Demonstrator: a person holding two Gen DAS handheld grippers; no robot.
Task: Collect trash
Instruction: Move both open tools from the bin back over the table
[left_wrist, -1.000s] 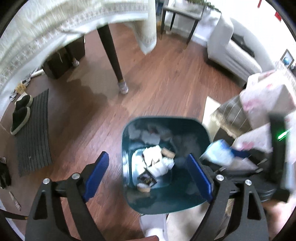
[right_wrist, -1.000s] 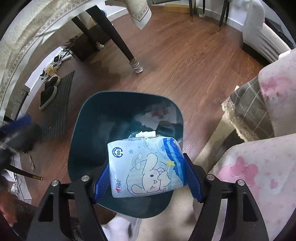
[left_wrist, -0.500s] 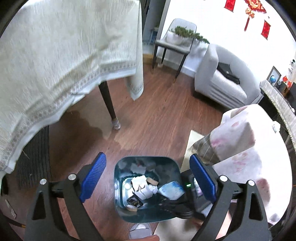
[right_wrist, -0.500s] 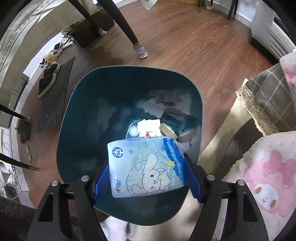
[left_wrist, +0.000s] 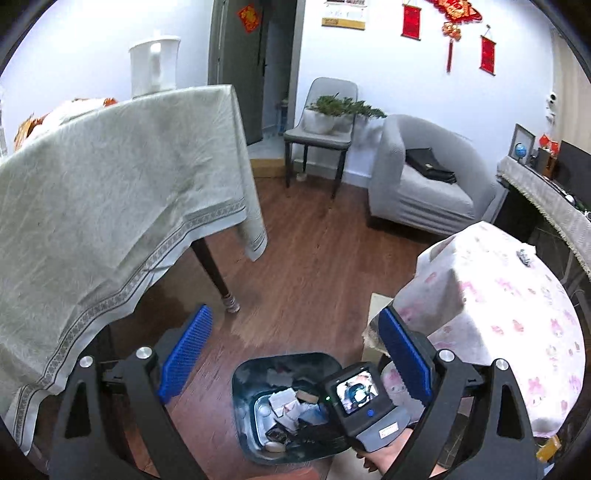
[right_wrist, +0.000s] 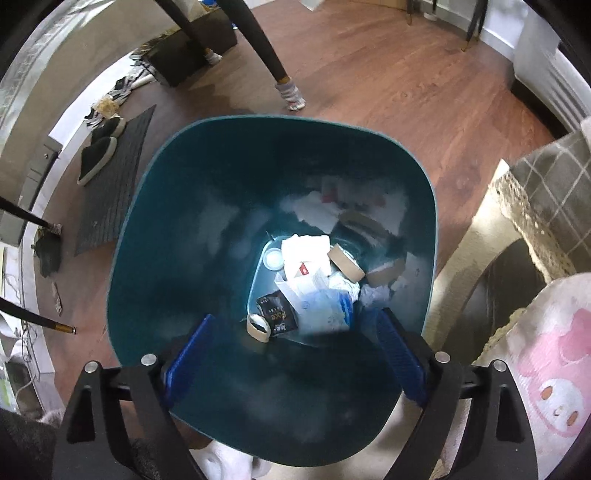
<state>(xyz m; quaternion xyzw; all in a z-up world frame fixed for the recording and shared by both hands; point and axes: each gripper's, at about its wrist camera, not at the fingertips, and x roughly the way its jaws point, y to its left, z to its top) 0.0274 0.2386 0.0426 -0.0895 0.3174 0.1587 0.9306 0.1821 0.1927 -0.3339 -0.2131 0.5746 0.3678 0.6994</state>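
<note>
Right tool (right_wrist: 291, 347) over teal bin (right_wrist: 147, 206), pointing down into it, jaws opening, nothing between blue pads (right_wrist: 397, 354). Blue-white tissue pack (right_wrist: 325, 308), blurred, inside bin on heap of crumpled paper (right_wrist: 306, 254), beside black sachet (right_wrist: 277, 314) and tape roll (right_wrist: 347, 260). Left tool (left_wrist: 295, 350) above bin (left_wrist: 243, 376), released, jaws wide, empty. Beyond bin: dark worktop leg (right_wrist: 266, 55) on wood floor (right_wrist: 388, 74), slippers (right_wrist: 98, 155) on grey mat (right_wrist: 114, 192).
</note>
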